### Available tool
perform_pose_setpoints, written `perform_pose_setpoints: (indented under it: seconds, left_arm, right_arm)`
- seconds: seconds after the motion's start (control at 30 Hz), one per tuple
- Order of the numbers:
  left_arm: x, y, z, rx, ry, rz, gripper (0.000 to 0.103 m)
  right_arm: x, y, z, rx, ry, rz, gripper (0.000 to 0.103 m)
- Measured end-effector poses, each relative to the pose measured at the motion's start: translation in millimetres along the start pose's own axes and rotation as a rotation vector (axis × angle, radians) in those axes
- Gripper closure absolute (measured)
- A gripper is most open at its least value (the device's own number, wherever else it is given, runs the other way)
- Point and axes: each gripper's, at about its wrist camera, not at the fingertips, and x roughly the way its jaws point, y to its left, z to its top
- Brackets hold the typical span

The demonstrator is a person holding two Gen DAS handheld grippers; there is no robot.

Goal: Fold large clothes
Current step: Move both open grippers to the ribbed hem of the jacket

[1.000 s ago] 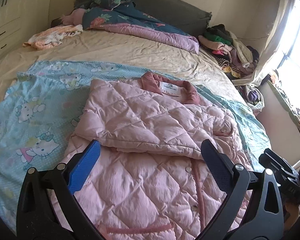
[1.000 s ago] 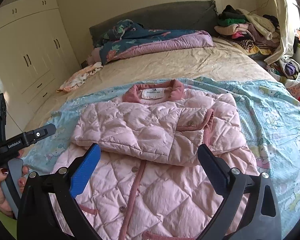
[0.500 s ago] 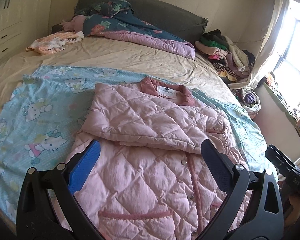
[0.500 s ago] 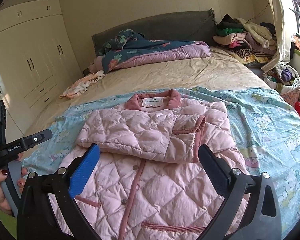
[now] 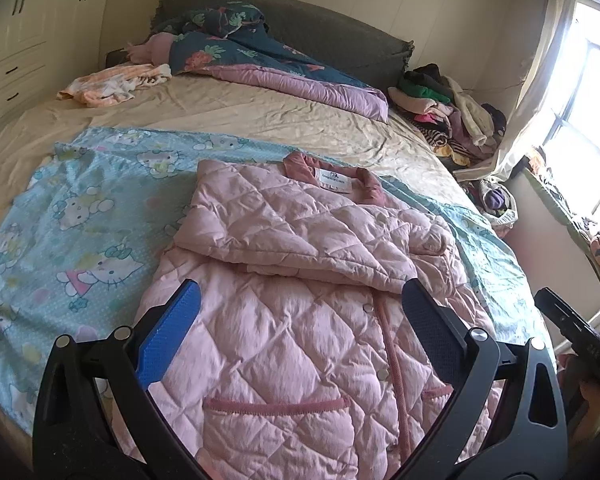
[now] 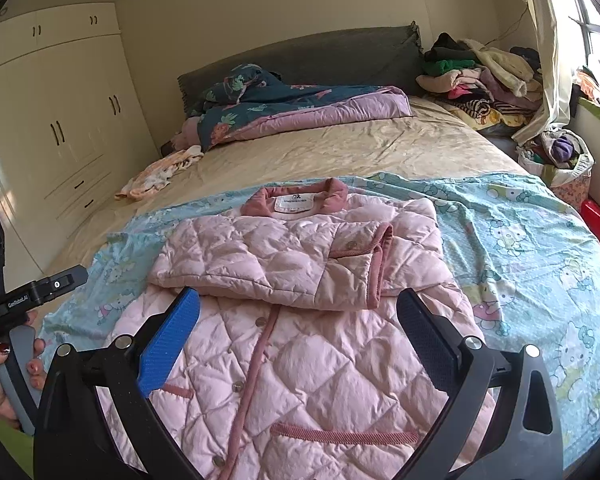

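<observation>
A pink quilted jacket [image 5: 300, 320] lies flat on a blue Hello Kitty sheet [image 5: 80, 220] on the bed, collar at the far end, both sleeves folded across the chest. It also shows in the right wrist view [image 6: 300, 340]. My left gripper [image 5: 300, 320] is open and empty, above the jacket's lower half. My right gripper [image 6: 296, 328] is open and empty, above the jacket's lower front. The left gripper's body [image 6: 28, 296] shows at the left edge of the right wrist view, held by a hand.
A dark floral duvet [image 5: 260, 56] and a small orange garment [image 5: 112, 86] lie at the bed's head. A heap of clothes [image 5: 448, 108] sits at the far right corner. Wardrobes [image 6: 60, 120] line the left wall. A basket [image 6: 564, 160] stands beside the bed.
Both grippers have pulled back toward the foot of the bed, so more of the jacket's lower part and pocket shows. The jacket has not moved.
</observation>
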Motion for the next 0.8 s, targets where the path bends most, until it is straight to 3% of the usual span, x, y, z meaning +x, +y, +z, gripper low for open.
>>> perform_pose_setpoints:
  seconds: [0.8]
  left_arm:
    - [-20,15,-43,0.014,-0.009,0.039,0.009]
  right_arm:
    - [-31,-9,-32,-0.034,0.013,-0.028,0.004]
